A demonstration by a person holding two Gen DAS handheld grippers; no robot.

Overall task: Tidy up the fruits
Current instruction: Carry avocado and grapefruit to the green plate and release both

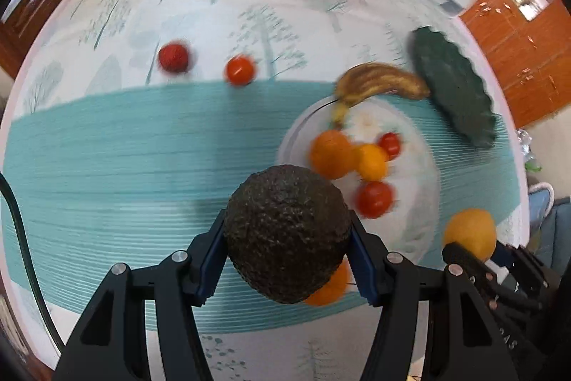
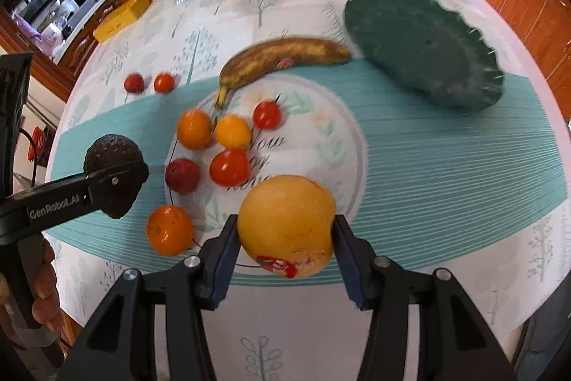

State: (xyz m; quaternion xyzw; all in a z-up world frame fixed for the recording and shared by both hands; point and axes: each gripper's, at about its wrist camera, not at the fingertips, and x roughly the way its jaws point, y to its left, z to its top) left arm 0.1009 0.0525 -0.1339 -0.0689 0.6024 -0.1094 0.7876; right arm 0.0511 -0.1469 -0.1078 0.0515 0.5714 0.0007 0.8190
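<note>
Fruits first: your left gripper (image 1: 287, 261) is clamped on a dark avocado (image 1: 287, 234), blue pads tight on both sides, fruit lifted clear of the cloth. Your right gripper (image 2: 285, 257) grips a yellow-orange pear-shaped fruit (image 2: 287, 225) with a red sticker, pads pressing its flanks, held over the near rim of the white plate (image 2: 342, 145). On that plate: two tomatoes (image 2: 229, 167), two small oranges (image 2: 194, 129), one dark red bumpy fruit (image 2: 182, 175). A mandarin (image 2: 169, 230) lies on the table just off the plate's near-left edge. A spotted banana (image 2: 282, 58) lies at the far rim, stem over the plate. The green scalloped dish (image 2: 421, 49) stands far right. Far left, a tomato (image 2: 164, 83) and a red berry-like fruit (image 2: 134, 83) lie side by side on the tablecloth (image 2: 446, 166).
</note>
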